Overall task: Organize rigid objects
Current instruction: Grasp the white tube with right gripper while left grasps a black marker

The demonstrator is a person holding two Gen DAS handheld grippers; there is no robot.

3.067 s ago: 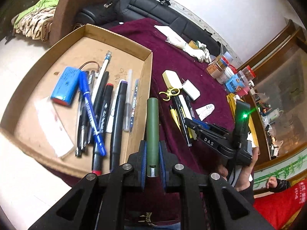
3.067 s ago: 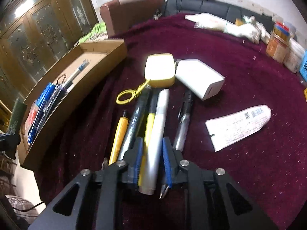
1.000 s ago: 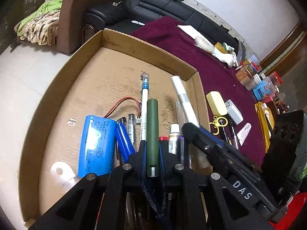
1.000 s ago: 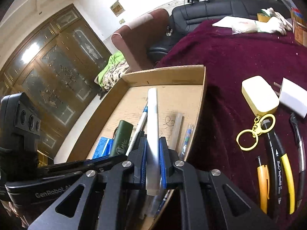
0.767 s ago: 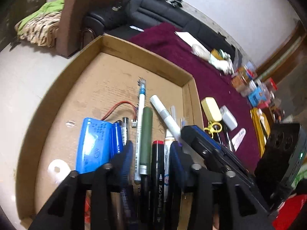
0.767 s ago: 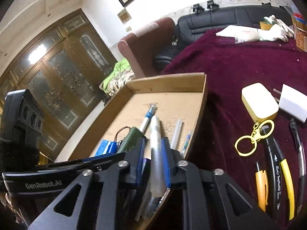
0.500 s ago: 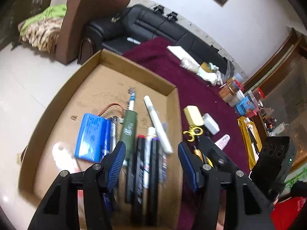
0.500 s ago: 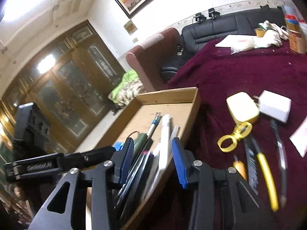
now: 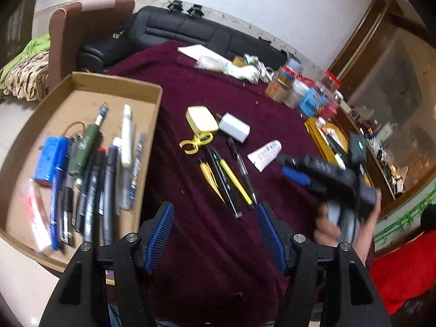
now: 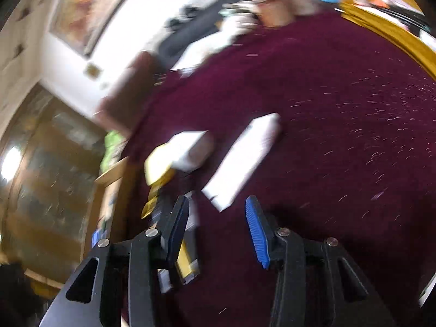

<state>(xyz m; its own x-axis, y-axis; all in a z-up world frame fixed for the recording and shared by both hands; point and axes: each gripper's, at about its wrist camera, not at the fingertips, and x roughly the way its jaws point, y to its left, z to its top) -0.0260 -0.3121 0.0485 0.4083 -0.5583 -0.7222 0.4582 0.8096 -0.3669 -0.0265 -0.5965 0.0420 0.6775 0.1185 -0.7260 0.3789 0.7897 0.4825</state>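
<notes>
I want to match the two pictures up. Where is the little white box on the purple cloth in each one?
Left wrist view: the white box sits upper middle on the cloth, right beside the yellow case.
Right wrist view: the white box is left of centre, blurred, above the claw.
Shared landmark: the yellow case, touching the box in both views.
</notes>
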